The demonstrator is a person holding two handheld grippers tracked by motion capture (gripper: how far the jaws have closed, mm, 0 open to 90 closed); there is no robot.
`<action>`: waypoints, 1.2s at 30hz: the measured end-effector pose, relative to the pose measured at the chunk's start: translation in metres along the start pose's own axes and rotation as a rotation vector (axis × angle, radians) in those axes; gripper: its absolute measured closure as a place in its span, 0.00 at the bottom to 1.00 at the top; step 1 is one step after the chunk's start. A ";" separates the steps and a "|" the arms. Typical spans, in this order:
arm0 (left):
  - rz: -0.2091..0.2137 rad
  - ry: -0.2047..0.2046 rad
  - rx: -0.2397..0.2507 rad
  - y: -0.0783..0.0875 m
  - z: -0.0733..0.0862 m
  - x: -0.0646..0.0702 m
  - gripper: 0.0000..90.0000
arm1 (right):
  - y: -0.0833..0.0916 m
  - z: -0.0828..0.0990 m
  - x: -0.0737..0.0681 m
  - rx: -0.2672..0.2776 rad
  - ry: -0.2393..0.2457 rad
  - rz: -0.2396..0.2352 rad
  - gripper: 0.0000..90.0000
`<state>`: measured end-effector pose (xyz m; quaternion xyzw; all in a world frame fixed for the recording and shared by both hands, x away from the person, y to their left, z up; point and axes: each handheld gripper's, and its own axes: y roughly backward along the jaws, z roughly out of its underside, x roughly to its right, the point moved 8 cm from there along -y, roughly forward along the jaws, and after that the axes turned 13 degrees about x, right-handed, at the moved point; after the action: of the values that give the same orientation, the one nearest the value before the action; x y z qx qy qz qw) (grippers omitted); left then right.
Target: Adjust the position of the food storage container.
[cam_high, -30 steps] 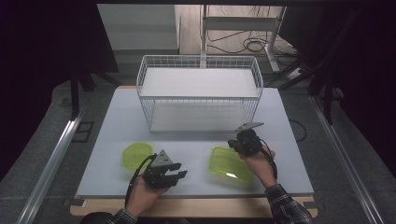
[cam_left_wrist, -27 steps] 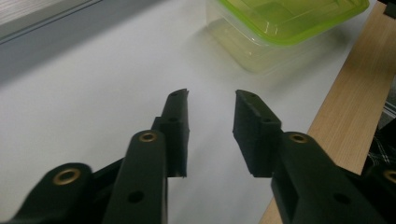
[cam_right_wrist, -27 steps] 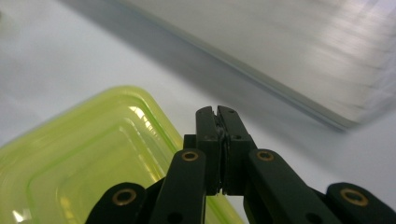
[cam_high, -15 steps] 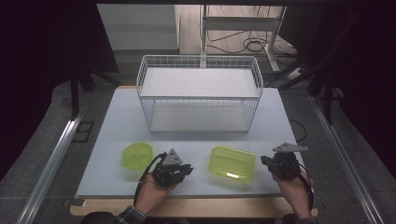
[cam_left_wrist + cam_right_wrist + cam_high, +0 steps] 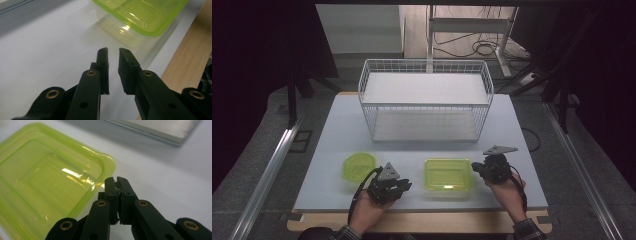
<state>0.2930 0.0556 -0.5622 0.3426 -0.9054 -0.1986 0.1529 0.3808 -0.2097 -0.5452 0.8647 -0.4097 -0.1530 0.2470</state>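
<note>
Dark floor and loose cables surround the pale desk [image 5: 337, 150] in the high view, where a white wire basket [image 5: 426, 100] stands at the far side. A square green container [image 5: 448, 175] lies near the front edge, with a smaller green lid [image 5: 358, 166] well apart to its left. The left gripper [image 5: 404, 185] is held between lid and container; the right gripper [image 5: 477, 170] is placed just beside the container's right edge. Since a second ago the right hand has been swung off the container, out to the right, and brought back beside it, so the container appears to have been set down and released.

From the left gripper view, the gripper [image 5: 113, 51] is seen with its jaws nearly together, a narrow gap left and nothing between them; they have just been closing. The container [image 5: 140, 17] lies ahead, untouched.

From the right gripper view, the gripper [image 5: 116, 180] is seen with jaws pressed together on nothing, close by the container's corner [image 5: 106, 165]. A fresh grasp or nudge is judged likely next
</note>
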 end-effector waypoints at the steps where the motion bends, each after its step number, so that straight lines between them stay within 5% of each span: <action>1: -0.002 0.001 -0.001 0.001 0.001 0.000 0.88 | -0.005 -0.002 -0.002 -0.003 0.003 -0.009 0.96; 8: -0.031 -0.019 -0.005 0.015 0.009 0.001 0.88 | -0.035 -0.019 -0.022 -0.009 0.035 -0.063 0.96; 13: -0.038 -0.030 0.007 0.026 0.013 0.000 0.83 | -0.032 -0.019 -0.026 0.022 0.085 -0.050 0.93; 19: -0.081 -0.064 0.032 0.037 0.017 -0.002 0.57 | 0.001 -0.019 -0.022 0.101 0.104 -0.041 0.74; 27: -0.098 -0.059 0.019 0.044 0.030 -0.003 0.19 | 0.015 -0.008 -0.034 0.121 0.123 -0.067 0.43; 36: -0.103 -0.111 0.033 0.045 0.035 -0.002 0.04 | 0.027 0.007 -0.036 0.131 0.081 -0.107 0.19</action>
<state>0.2544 0.0973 -0.5724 0.3798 -0.8968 -0.2099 0.0863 0.3386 -0.1977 -0.5338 0.9051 -0.3619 -0.1035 0.1977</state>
